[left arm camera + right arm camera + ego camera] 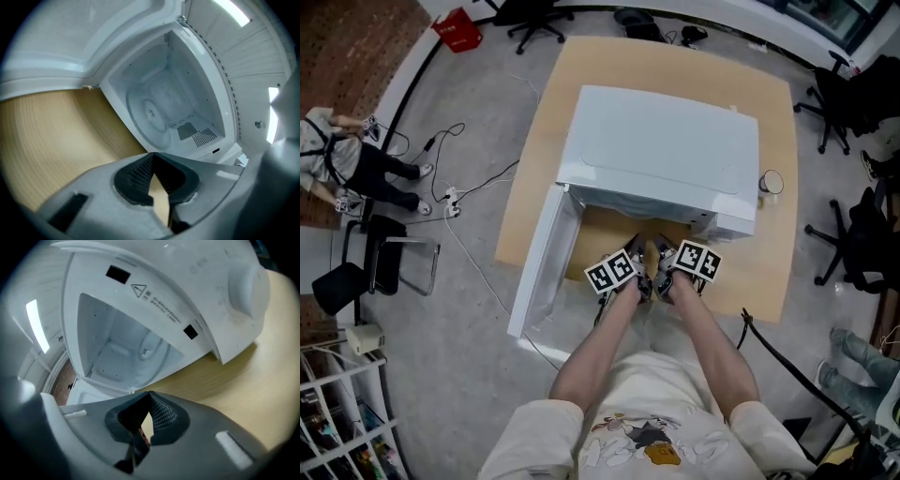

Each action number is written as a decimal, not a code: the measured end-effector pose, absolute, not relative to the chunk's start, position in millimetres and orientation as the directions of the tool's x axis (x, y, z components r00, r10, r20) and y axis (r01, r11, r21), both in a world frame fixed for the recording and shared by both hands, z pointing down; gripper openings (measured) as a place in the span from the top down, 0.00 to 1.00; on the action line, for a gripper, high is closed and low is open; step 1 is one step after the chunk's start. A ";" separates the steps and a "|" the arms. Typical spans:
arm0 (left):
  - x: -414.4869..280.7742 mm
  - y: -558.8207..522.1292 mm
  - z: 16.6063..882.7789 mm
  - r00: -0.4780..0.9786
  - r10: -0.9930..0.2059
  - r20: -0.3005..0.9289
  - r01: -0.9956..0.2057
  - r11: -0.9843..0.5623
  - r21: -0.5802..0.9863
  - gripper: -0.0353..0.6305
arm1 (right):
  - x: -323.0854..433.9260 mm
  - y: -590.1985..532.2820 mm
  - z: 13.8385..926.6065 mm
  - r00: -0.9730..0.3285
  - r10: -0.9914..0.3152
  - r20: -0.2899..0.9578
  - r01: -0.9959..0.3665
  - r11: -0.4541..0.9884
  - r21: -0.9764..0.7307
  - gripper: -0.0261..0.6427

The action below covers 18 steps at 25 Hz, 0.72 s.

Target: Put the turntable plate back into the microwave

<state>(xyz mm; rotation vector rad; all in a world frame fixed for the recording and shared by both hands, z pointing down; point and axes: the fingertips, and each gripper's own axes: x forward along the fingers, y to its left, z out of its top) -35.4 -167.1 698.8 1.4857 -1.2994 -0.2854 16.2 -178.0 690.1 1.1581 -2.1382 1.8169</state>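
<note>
The white microwave point(661, 155) stands on a wooden table point(769, 262) with its door point(546, 262) swung open to the left. Inside the cavity the clear round turntable plate point(150, 112) lies flat on the floor, and it also shows in the right gripper view point(146, 352). My left gripper point(640, 262) and right gripper point(663, 259) sit side by side just in front of the opening, both outside the cavity. The left gripper point(152, 157) is shut with nothing between its pads. The right gripper point(149, 397) is shut and empty too.
A cup point(771, 182) stands on the table at the microwave's right. Cables point(469, 178) trail on the floor at the left, near a seated person point(342, 155). Office chairs point(853, 244) ring the table's right side and back.
</note>
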 end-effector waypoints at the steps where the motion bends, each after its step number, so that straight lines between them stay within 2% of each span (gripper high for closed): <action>1: -33.1 -165.4 695.5 0.367 -0.809 0.460 -0.586 0.183 0.789 0.95 | 15.0 -176.6 689.1 -0.704 -0.457 0.544 -0.621 0.024 -0.783 0.95; 4: -23.6 -163.1 686.8 0.346 -0.804 0.484 -0.633 0.180 0.753 0.95 | 14.0 -174.6 685.5 -0.720 -0.419 0.553 -0.637 0.082 -0.767 0.95; 11: -17.4 -151.7 669.5 0.296 -0.845 0.445 -0.602 0.197 0.774 0.95 | 13.2 -162.1 673.1 -0.785 -0.350 0.511 -0.590 0.168 -0.790 0.95; 18: -16.4 -137.0 660.1 0.269 -0.860 0.433 -0.620 0.189 0.761 0.95 | 14.1 -140.3 664.7 -0.821 -0.337 0.460 -0.532 0.162 -0.831 0.95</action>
